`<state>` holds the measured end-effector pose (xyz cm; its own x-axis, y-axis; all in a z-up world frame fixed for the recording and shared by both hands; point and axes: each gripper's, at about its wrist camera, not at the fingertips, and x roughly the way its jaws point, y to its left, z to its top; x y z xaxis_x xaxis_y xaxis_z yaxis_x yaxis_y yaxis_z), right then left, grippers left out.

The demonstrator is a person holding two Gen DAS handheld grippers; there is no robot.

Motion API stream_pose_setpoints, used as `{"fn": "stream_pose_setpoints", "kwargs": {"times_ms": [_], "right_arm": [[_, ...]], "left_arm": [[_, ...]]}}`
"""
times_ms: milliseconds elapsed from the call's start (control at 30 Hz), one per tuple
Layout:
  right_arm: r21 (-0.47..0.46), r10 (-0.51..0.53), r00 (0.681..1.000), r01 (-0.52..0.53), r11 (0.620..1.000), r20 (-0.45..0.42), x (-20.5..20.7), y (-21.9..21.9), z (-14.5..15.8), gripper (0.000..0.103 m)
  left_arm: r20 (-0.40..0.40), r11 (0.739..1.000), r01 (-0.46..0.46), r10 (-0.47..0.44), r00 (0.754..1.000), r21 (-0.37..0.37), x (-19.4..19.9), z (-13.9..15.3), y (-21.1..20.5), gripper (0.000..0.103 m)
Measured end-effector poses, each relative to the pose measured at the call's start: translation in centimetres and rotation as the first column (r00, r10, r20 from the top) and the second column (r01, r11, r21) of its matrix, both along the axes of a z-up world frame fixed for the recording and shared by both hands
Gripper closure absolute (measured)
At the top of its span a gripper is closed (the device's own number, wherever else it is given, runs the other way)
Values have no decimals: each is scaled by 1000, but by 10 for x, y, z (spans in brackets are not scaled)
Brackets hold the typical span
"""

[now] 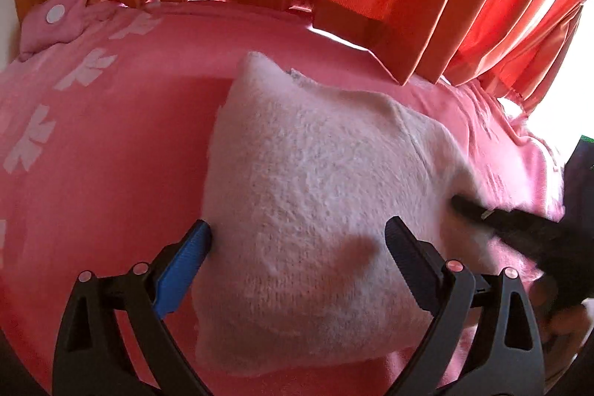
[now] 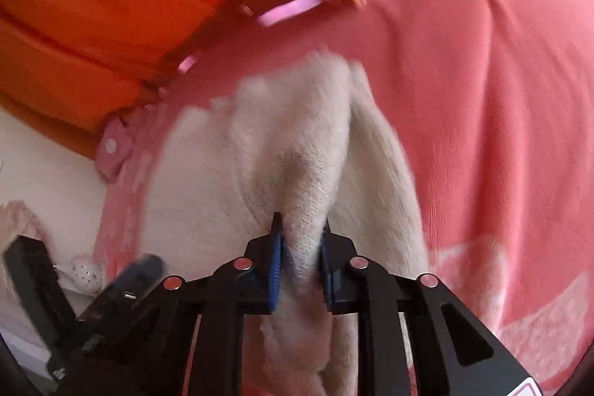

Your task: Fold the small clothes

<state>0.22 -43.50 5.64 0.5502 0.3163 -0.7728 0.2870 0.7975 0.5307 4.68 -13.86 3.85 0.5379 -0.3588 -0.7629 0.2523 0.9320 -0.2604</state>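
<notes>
A pink blanket [image 1: 111, 154] is carrying a fluffy white garment [image 1: 315, 192], lying near its curtain-side edge. The left gripper [image 1: 297, 236] is hovering wide over the garment, while the right gripper [image 2: 300, 236] is pinching a bunched fold of it.

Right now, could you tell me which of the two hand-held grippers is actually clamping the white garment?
The right hand-held gripper: it pinches a bunched fold of the white garment. The left hand-held gripper is spread open above it.
</notes>
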Motion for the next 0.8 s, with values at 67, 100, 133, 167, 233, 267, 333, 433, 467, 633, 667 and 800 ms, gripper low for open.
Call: {"fn": "stream_pose_setpoints", "kwargs": {"times_ms": [67, 100, 133, 167, 233, 267, 333, 433, 467, 633, 667, 800], "right_arm": [[-7, -26, 999, 27, 1000, 39, 1, -11, 4, 92], [-31, -32, 999, 31, 999, -12, 7, -14, -12, 92], [-64, -19, 997, 14, 998, -77, 13, -13, -29, 92], [-83, 10, 989, -22, 996, -146, 18, -11, -55, 91], [-58, 11, 996, -16, 998, -94, 10, -13, -51, 87], [-59, 7, 996, -13, 998, -90, 7, -15, -44, 85], [-70, -42, 997, 37, 997, -67, -5, -23, -28, 61], [-70, -101, 995, 100, 993, -11, -22, -37, -12, 39], [-54, -99, 995, 98, 994, -15, -24, -40, -13, 38], [24, -69, 993, 72, 997, -100, -14, -37, -44, 36], [55, -55, 993, 61, 997, -105, -15, -36, -50, 35], [105, -18, 992, 31, 994, -122, -3, -24, -67, 30]], "left_arm": [[1, 1000, -9, 9, 1000, 3, 1, -2, 2, 9], [-1, 1000, -14, 14, 1000, 6, 2, -3, 1, 9], [-9, 1000, -22, 22, 1000, 15, 3, -7, 0, 9], [-18, 999, -26, 26, 1000, 20, 5, -9, -1, 9], [-24, 999, -38, 38, 999, 19, 4, -14, -2, 9], [-11, 999, -41, 41, 999, 20, 2, -14, -2, 9], [-4, 999, -32, 32, 999, 24, 2, -15, 0, 9], [-8, 999, -39, 40, 999, 9, 4, -12, 4, 9], [-7, 999, -43, 44, 999, 7, 5, -12, 4, 8], [-16, 998, -64, 64, 998, 5, 14, -16, 5, 6], [-27, 998, -62, 62, 998, -1, 16, -19, 5, 6], [-73, 999, -43, 41, 997, -31, 26, -28, 5, 5]]}}
